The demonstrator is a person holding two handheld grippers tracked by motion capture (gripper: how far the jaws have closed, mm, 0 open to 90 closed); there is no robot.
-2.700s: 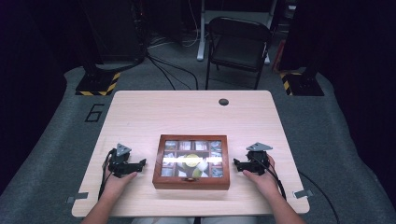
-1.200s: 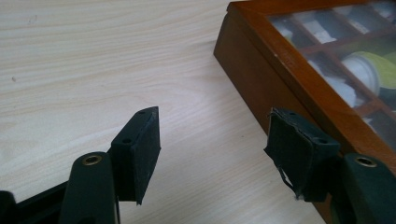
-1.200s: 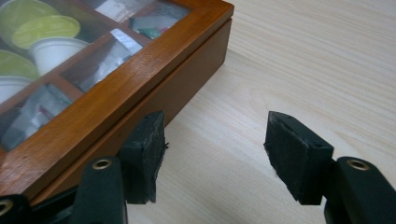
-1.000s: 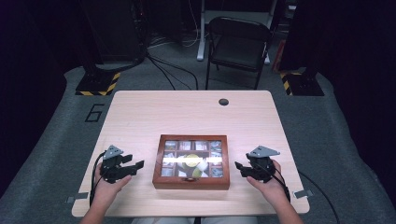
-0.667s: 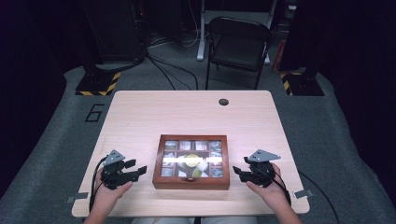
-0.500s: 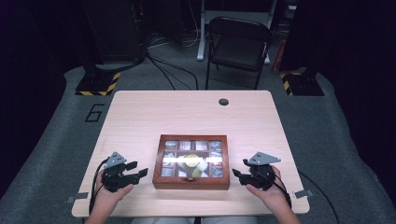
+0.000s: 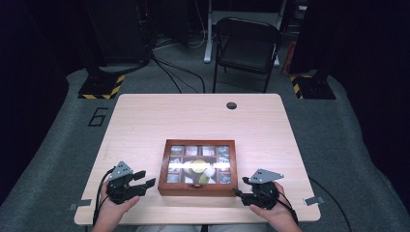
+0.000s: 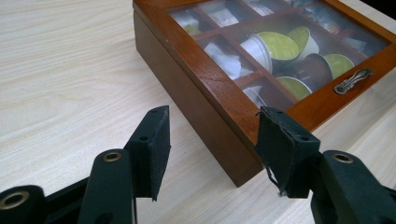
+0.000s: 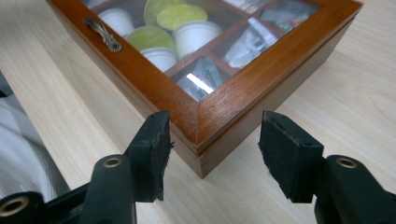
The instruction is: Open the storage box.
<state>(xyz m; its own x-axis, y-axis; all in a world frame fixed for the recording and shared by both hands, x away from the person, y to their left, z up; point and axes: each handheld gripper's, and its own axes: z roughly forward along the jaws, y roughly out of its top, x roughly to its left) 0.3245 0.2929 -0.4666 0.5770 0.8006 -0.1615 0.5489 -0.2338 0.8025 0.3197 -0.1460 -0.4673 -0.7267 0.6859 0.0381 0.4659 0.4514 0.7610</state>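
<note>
from above, the wooden box (image 7: 198, 166) sat near the table's (image 7: 159, 116) front edge, middle of it, lid down, so both hands could flank it. the left gripper (image 7: 143, 180) and right gripper (image 7: 241, 185) hung by its front corners. left gripper view: jaws had just been closing but were apart, touching nothing, box corner ahead, brass handle (image 8: 352, 80) beyond. right gripper view: same deal, closing yet apart, corner between them unpinched. looked like lining up for the lid.

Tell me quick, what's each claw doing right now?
Left gripper: open, holding nothing, jaws just closing in beside the wooden box.
Right gripper: open, holding nothing, jaws closing in at the box's corner.
</note>
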